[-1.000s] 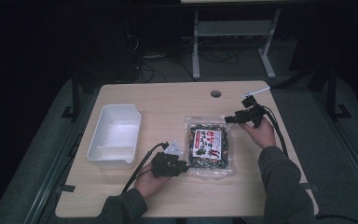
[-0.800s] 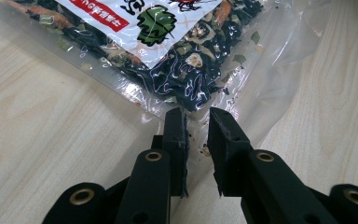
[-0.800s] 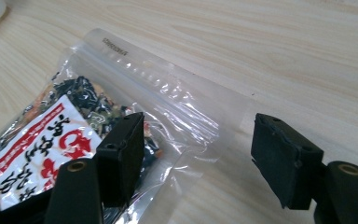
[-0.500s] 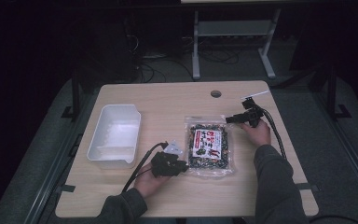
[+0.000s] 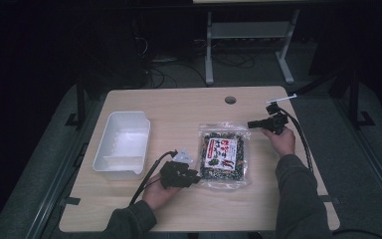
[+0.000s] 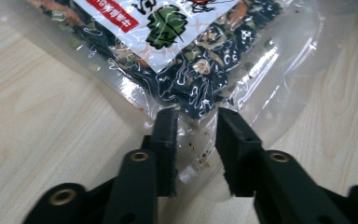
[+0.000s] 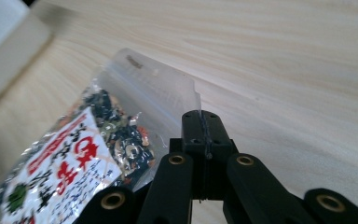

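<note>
Clear packet of dried food (image 5: 223, 157): flat on table (image 5: 179, 104), right of white tray (image 5: 123, 144). Left gripper (image 6: 196, 135): jaws just opening, slightly parted around near corner, film between. Right gripper (image 7: 204, 122): jaws just closed, pinching far corner.
</note>
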`<state>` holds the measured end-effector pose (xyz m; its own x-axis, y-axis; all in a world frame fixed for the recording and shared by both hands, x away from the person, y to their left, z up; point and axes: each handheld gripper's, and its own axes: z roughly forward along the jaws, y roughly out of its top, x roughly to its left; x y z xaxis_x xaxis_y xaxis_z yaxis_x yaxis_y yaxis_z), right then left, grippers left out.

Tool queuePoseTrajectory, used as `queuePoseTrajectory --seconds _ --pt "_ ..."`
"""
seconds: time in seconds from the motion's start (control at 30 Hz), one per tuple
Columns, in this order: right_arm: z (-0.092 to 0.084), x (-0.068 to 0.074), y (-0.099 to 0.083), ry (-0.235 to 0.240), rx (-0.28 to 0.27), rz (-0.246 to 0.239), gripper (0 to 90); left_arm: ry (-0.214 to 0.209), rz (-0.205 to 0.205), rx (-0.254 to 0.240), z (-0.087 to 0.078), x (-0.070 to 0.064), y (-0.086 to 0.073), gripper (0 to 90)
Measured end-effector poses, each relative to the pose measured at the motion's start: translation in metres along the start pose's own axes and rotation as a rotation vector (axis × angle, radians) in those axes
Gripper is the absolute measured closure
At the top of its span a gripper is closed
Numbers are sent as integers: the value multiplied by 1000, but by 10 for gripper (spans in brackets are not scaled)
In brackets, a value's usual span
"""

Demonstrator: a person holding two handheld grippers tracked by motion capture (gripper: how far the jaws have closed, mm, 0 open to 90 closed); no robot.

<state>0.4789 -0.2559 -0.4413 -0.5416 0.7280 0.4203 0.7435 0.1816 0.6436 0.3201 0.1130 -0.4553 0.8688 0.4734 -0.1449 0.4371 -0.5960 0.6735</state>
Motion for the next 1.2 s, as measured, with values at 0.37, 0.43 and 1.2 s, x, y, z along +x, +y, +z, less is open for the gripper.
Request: queuePoseTrajectory --seconds 0.37,0.43,1.2 --pt "-52 26 2 63 -127 -112 900 0 -142 -134 -2 12 2 264" --pt "-61 31 1 82 -152 -132 900 -18 -166 -140 1 16 3 259" --pt "-119 92 1 261 -277 -313 900 -249 -259 -194 11 33 16 496"
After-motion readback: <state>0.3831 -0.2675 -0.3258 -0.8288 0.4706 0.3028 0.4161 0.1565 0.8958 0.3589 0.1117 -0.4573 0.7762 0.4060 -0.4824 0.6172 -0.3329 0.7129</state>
